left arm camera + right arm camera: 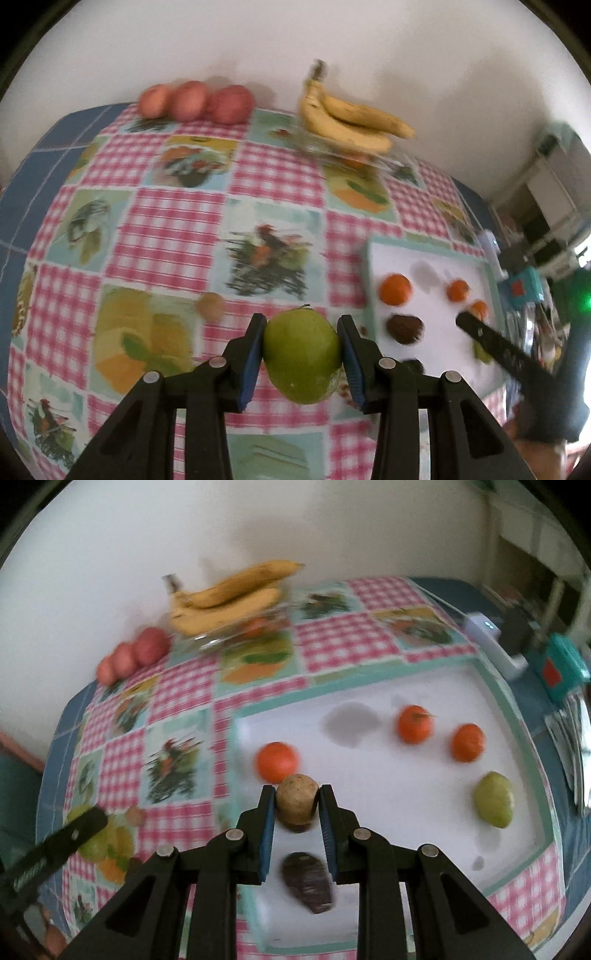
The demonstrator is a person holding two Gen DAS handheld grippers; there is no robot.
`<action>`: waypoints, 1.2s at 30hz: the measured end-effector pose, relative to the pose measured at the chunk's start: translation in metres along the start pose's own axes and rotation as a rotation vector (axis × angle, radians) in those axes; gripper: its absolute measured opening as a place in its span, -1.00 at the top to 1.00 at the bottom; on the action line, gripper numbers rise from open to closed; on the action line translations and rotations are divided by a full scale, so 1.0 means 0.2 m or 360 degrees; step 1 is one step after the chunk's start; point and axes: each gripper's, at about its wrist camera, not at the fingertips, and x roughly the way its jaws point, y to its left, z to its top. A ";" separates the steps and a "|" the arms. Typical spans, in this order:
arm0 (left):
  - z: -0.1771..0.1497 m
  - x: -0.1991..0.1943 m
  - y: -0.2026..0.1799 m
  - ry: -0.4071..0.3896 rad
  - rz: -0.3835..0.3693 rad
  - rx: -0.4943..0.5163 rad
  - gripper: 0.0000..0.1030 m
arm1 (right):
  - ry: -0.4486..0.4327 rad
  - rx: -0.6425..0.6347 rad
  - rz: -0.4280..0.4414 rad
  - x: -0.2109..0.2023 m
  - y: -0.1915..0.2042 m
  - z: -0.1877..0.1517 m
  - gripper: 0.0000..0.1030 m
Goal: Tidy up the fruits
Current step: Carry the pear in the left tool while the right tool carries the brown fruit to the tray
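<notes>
You are working in a home, at a dining table: a checked pink tablecloth [177,229] printed with fruit pictures covers it, bananas [351,118] sit on a glass dish [354,155] by a plain white wall [258,44], and white shelving [554,206] stands nearby.

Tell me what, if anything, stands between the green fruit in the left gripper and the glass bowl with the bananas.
Nothing visible does. The left gripper holds the round green fruit above the checked tablecloth, and the cloth between it and the clear glass bowl of yellow bananas is bare. The three red apples sit off to the left.
</notes>
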 end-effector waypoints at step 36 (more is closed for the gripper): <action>-0.15 0.38 -0.50 0.0190 -0.0120 0.0429 0.18 | 0.0117 0.0216 -0.0145 0.11 -0.37 0.00 0.52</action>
